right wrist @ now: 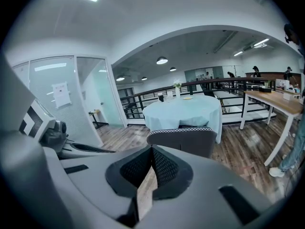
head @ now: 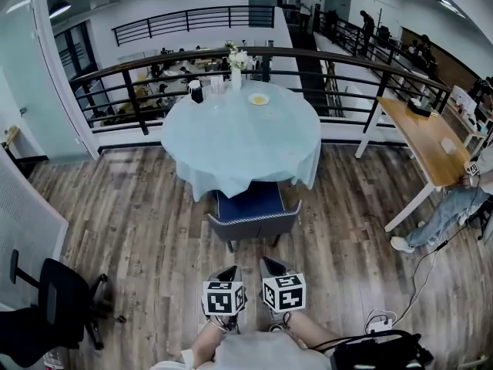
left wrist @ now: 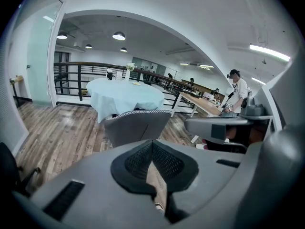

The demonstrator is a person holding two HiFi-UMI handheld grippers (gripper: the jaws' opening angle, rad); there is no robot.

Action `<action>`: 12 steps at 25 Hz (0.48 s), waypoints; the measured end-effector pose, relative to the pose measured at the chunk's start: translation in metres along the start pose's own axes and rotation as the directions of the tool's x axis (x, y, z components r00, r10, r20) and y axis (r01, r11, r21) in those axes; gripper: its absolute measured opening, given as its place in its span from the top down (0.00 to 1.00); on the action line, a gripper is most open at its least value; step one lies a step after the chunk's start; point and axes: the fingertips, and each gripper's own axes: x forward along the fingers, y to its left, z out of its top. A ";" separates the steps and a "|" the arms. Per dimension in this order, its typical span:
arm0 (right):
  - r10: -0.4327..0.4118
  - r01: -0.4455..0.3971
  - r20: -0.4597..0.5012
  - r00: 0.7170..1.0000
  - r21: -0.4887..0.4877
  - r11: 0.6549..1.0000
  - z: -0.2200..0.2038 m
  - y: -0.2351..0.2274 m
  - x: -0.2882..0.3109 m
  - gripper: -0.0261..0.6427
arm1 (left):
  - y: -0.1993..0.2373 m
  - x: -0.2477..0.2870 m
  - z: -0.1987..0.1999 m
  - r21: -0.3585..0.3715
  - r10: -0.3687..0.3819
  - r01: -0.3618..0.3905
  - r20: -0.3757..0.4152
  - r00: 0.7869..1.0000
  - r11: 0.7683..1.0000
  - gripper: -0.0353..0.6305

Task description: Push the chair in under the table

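A round table (head: pixel 243 141) under a pale blue cloth stands in the middle of the wooden floor. The chair (head: pixel 254 213), blue seat and grey back, sits at the table's near side with its seat partly under the cloth and its back towards me. Both grippers hang a short way in front of the chair back, apart from it. The left gripper (head: pixel 231 270) and right gripper (head: pixel 268 263) are side by side, both shut on nothing. In the left gripper view the chair back (left wrist: pixel 138 125) stands ahead of the shut jaws; the right gripper view shows the chair back (right wrist: pixel 183 140) likewise.
A vase of flowers (head: pixel 236 58), a plate (head: pixel 259 99) and a dark cup (head: pixel 196 91) stand on the table. A railing (head: pixel 154 64) runs behind it. A wooden desk (head: pixel 427 137) with a seated person is at the right, a black office chair (head: pixel 54 307) at the near left, and cables (head: pixel 377 326) on the floor.
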 end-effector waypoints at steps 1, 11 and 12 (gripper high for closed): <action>-0.001 0.001 -0.004 1.000 -0.002 1.000 -0.001 0.001 0.000 0.94 | 0.000 -0.001 -0.001 0.001 -0.001 0.001 -0.001 1.000 1.000 0.94; -0.003 0.003 -0.023 1.000 0.004 1.000 -0.010 0.000 -0.005 0.94 | -0.004 -0.001 -0.013 -0.011 -0.003 0.003 -0.015 1.000 1.000 0.94; -0.006 0.006 -0.023 1.000 0.005 1.000 -0.009 -0.002 -0.006 0.94 | -0.004 -0.002 -0.012 -0.010 -0.003 0.003 -0.012 1.000 1.000 0.94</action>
